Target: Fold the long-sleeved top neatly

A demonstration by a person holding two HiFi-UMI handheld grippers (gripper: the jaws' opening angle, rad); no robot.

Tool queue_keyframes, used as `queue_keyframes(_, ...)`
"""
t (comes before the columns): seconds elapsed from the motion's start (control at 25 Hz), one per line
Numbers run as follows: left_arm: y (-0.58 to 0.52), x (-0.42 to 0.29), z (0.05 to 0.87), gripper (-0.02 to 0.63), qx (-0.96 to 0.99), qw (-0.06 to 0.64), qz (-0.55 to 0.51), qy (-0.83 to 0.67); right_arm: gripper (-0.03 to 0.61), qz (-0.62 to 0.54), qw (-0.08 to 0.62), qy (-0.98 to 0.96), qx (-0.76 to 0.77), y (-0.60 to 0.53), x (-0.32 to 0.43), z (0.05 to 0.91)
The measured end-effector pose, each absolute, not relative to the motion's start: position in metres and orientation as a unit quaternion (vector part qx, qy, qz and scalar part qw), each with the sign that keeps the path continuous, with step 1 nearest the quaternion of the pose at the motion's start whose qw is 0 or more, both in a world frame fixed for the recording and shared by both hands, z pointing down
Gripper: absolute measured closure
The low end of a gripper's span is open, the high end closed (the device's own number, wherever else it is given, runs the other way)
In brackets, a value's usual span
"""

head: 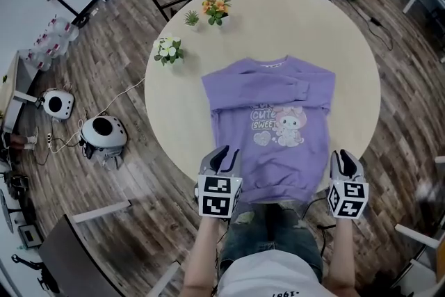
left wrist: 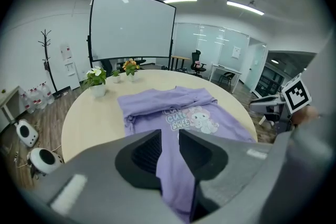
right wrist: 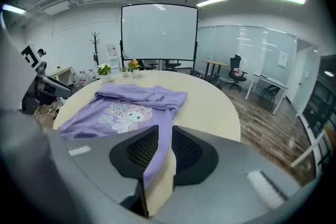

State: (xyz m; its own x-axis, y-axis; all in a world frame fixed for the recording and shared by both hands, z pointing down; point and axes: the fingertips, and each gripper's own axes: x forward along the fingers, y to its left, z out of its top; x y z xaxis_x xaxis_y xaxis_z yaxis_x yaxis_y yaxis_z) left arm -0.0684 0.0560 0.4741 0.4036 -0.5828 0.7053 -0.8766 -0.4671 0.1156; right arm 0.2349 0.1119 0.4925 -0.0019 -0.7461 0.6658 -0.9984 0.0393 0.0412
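A purple long-sleeved top (head: 274, 115) with a cartoon print lies flat on the round beige table (head: 278, 17), hem toward me. Both sleeves (head: 257, 90) are folded across its chest. My left gripper (head: 224, 158) sits at the hem's left corner, and in the left gripper view its jaws (left wrist: 169, 136) are closed on purple fabric (left wrist: 173, 107). My right gripper (head: 345, 162) is at the hem's right corner. The right gripper view shows the jaws (right wrist: 165, 134) pinching the top's edge (right wrist: 126, 105), which hangs down between them.
Three small potted plants (head: 169, 51) (head: 191, 17) (head: 216, 7) stand on the table's far left. The table's near edge is right below the hem, at my legs. Two white round devices (head: 103, 132) sit on the wooden floor at left. A chair (head: 76, 254) stands at lower left.
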Motion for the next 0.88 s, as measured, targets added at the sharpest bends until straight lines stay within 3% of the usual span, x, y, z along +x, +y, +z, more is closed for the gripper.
queue_keyframes(0.88,0.216,-0.095,0.520,0.476,0.760,0.276,0.343,-0.479,0.465,0.251,0.319,-0.701,0.587,0.249,0.204,0.539)
